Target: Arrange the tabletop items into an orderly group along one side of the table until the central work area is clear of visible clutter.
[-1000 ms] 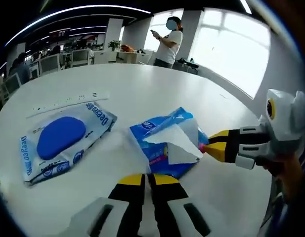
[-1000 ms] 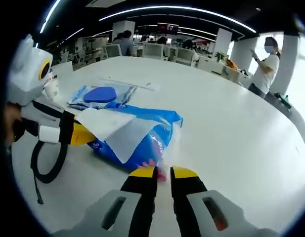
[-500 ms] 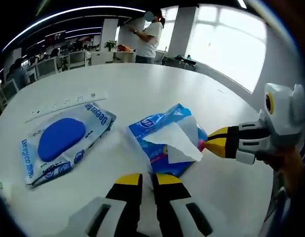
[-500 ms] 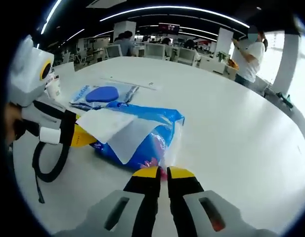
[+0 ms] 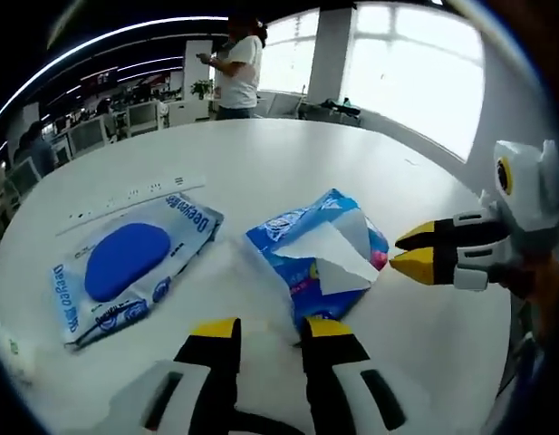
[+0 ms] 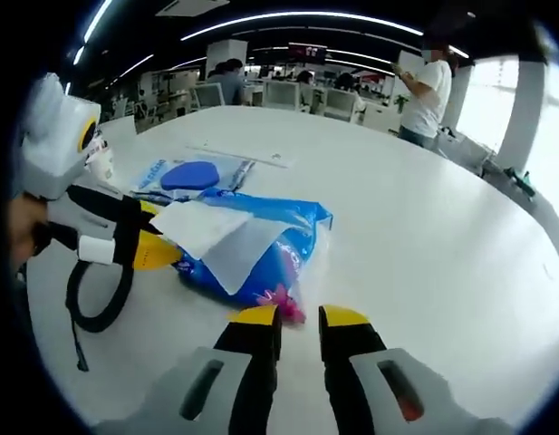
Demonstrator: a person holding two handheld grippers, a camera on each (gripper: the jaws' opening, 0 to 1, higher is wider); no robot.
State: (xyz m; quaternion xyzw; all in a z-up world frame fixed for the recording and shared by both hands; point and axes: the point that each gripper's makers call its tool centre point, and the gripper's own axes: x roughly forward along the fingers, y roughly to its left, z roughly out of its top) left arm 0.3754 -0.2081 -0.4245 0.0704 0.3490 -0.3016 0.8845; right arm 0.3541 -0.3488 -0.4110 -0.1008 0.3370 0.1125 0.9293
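A blue tissue pack (image 5: pixel 297 237) lies on the white table (image 5: pixel 288 163) with a white tissue (image 5: pixel 332 256) sticking out of it. Just before it my left gripper (image 5: pixel 271 328) stands open, holding nothing. My right gripper (image 5: pixel 404 252) comes in from the right, open, its tips a little off the pack's end. In the right gripper view the pack (image 6: pixel 281 258) lies just ahead of the open right gripper (image 6: pixel 300 317), and the left gripper (image 6: pixel 159 246) is at its far side. A wet wipes pack (image 5: pixel 125 267) with a blue lid lies to the left; in the right gripper view this wipes pack (image 6: pixel 184 174) sits behind the tissues.
A white power strip (image 5: pixel 134 192) lies beyond the wipes pack. A black strap (image 6: pixel 98 290) hangs from the left gripper onto the table. A person (image 5: pixel 236 68) stands past the far edge, with office desks behind.
Both grippers have opened. The right one has let go of the tissue pack's end and drawn back slightly. The person in the background has walked on.
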